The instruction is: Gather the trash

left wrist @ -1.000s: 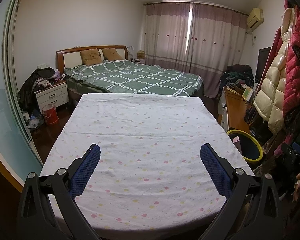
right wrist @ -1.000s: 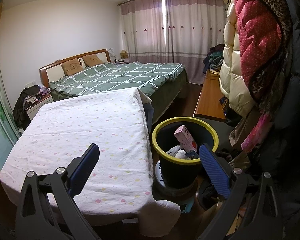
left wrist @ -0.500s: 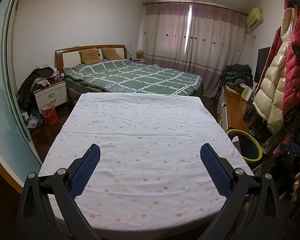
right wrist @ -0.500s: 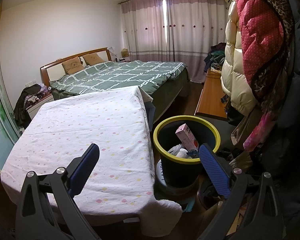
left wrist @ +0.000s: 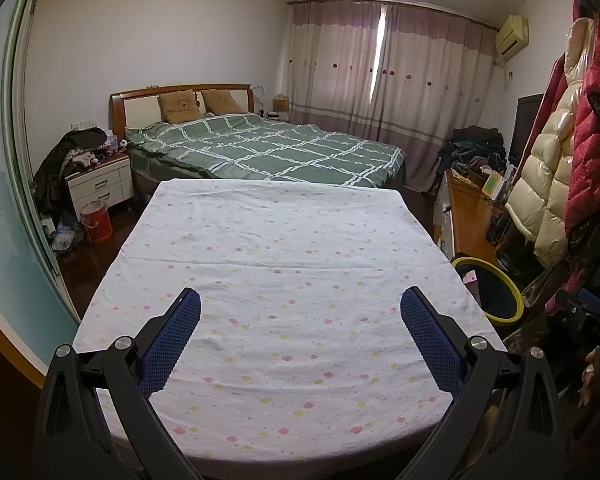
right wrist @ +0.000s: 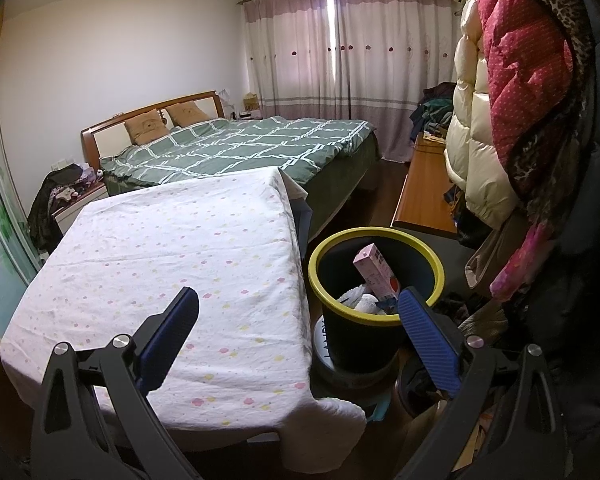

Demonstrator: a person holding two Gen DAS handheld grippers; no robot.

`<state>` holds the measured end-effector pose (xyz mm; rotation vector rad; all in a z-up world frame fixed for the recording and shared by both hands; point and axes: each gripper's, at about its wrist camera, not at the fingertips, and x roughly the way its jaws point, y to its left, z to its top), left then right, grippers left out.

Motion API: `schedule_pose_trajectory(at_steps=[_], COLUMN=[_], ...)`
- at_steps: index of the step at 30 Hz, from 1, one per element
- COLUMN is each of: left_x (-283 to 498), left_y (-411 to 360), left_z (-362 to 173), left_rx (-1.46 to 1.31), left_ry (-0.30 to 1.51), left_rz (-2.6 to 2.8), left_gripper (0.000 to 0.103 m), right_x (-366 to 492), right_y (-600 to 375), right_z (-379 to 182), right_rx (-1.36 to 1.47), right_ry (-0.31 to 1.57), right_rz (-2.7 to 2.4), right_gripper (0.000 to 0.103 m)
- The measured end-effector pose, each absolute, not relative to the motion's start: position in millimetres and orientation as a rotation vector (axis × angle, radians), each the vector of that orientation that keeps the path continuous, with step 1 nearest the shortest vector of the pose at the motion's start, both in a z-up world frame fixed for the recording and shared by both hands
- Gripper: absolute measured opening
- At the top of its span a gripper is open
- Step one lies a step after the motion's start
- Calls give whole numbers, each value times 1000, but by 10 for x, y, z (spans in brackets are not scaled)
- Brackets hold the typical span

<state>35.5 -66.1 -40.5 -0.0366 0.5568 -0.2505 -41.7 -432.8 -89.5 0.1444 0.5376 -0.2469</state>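
Fingers of the left gripper stand wide apart over the counter, gripping nothing. Right gripper likewise spread wide and empty. Bin stands on the floor just beside the counter's right edge, behind the right finger; pink carton and crumpled trash lie inside.

Cloth-covered table before green-quilted bed

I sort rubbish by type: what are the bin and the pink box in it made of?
The bin: seemingly moulded plastic, smooth dark wall, yellow-green rim. The pink box: probably printed cardboard, judging by its flat faces and sharp folded edges.
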Motion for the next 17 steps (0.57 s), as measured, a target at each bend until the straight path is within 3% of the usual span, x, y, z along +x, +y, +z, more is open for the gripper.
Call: schedule_pose_trajectory(at_steps=[10,17], left_x=[478,1201], left_y=[-680,-551], left_z=[-463,-682], left_rx=[-47,-10], left_ry=[574,609], left_rz=[-301,-176], left_gripper=[98,98], right_x=[-321,346], right_y=[-4339,-4253], right_z=[-907,-850], right_rx=[150,152], right_ry=[553,590], right_rz=[-234,-130], right_gripper=[95,96])
